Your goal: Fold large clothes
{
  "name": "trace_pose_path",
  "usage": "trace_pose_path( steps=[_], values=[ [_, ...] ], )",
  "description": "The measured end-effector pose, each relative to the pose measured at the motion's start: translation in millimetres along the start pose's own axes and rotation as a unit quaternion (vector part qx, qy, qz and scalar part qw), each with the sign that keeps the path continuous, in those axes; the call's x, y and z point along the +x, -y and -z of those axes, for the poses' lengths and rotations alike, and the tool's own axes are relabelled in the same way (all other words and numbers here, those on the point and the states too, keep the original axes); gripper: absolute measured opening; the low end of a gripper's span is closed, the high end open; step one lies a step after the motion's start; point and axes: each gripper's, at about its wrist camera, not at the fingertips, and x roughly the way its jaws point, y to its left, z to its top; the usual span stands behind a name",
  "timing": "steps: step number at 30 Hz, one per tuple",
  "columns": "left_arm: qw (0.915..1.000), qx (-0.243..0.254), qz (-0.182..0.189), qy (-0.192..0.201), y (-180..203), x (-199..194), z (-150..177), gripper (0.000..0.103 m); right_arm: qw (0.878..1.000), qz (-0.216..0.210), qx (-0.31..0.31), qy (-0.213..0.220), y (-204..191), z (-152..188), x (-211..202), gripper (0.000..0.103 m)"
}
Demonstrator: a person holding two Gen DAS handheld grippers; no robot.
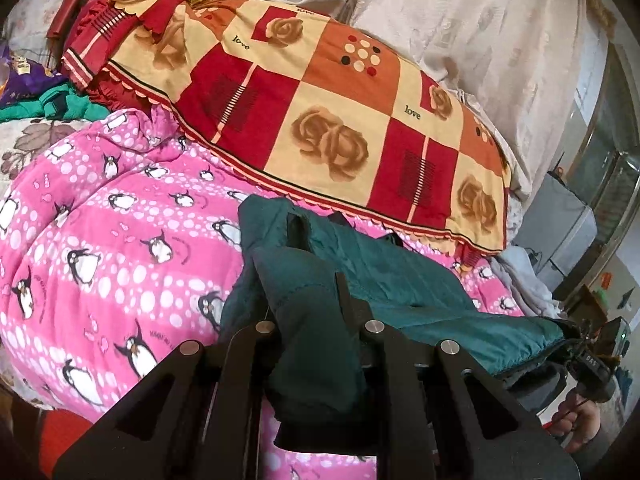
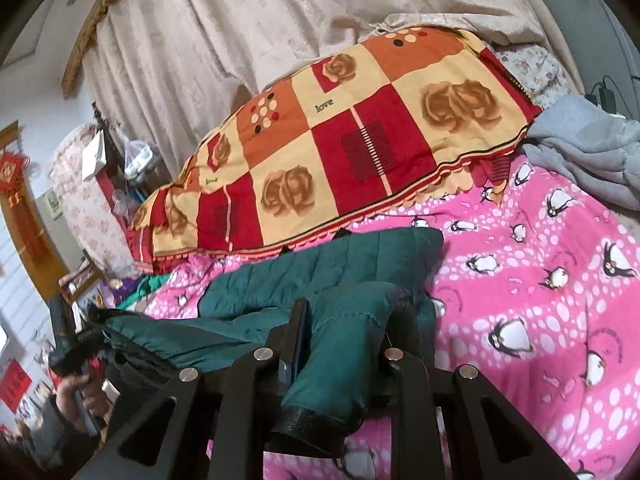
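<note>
A dark teal quilted jacket (image 1: 400, 280) hangs stretched between my two grippers, just above a pink penguin quilt (image 1: 100, 240). My left gripper (image 1: 318, 256) is shut on one end of the jacket, and a fold droops down between its fingers. My right gripper (image 2: 352, 308) is shut on a sleeve of the jacket (image 2: 300, 272); the sleeve's black cuff (image 2: 308, 428) dangles below the jaws. Each view catches the other gripper at its edge: the right gripper (image 1: 588, 356) at the far right, the left gripper (image 2: 80, 336) at the far left, each with a hand beneath it.
A red, orange and cream rose-patterned cover (image 1: 340, 120) lies humped behind the jacket, against a cream curtain (image 2: 240, 20). A grey garment (image 2: 588, 148) lies at the quilt's (image 2: 540, 280) far right. Green and purple clothes (image 1: 60, 100) are piled at the far left.
</note>
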Motion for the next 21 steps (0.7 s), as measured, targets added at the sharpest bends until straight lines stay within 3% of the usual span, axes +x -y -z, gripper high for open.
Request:
trace_pose_path(
  steps=[9, 21],
  values=[
    [0.9999, -0.004, -0.012, 0.009, 1.6, 21.0, -24.7, 0.011, 1.000, -0.001, 0.013, 0.008, 2.3, -33.7, 27.0, 0.018],
    [0.9989, 0.022, -0.023, 0.034, 15.5, 15.3, -59.0, 0.012, 1.000, 0.004, -0.011, 0.027, -13.3, -83.7, 33.5, 0.018]
  ],
)
